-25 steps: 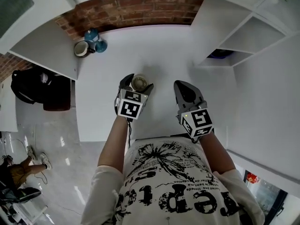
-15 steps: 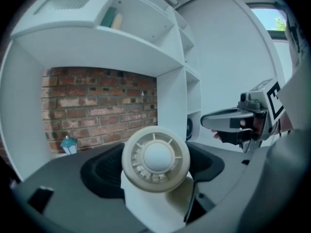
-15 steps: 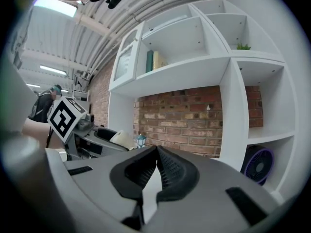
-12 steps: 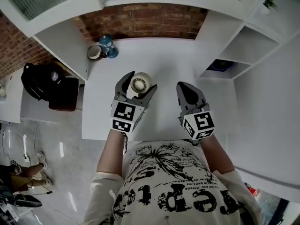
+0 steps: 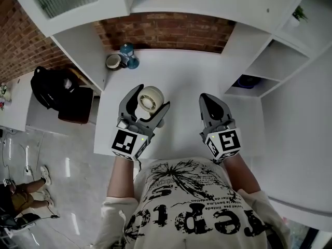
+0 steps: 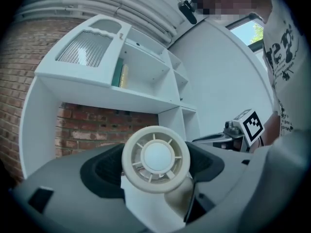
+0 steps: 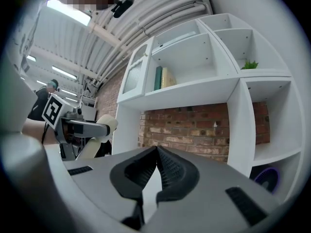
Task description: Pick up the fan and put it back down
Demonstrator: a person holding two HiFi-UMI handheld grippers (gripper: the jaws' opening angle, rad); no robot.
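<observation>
The left tongs [image 5: 151,99] are clenched on the cream fan [image 6: 154,158], its round grille facing the camera over the near left part of the white bench [image 5: 181,77]. The fan's foot is hidden behind one jaw, so whether it touches the bench cannot be told. The right tongs [image 5: 209,99] are clenched on nothing, well apart from the fan. Two books [image 7: 163,77] on a shelf show no readable titles. The marker cubes carry only black squares.
</observation>
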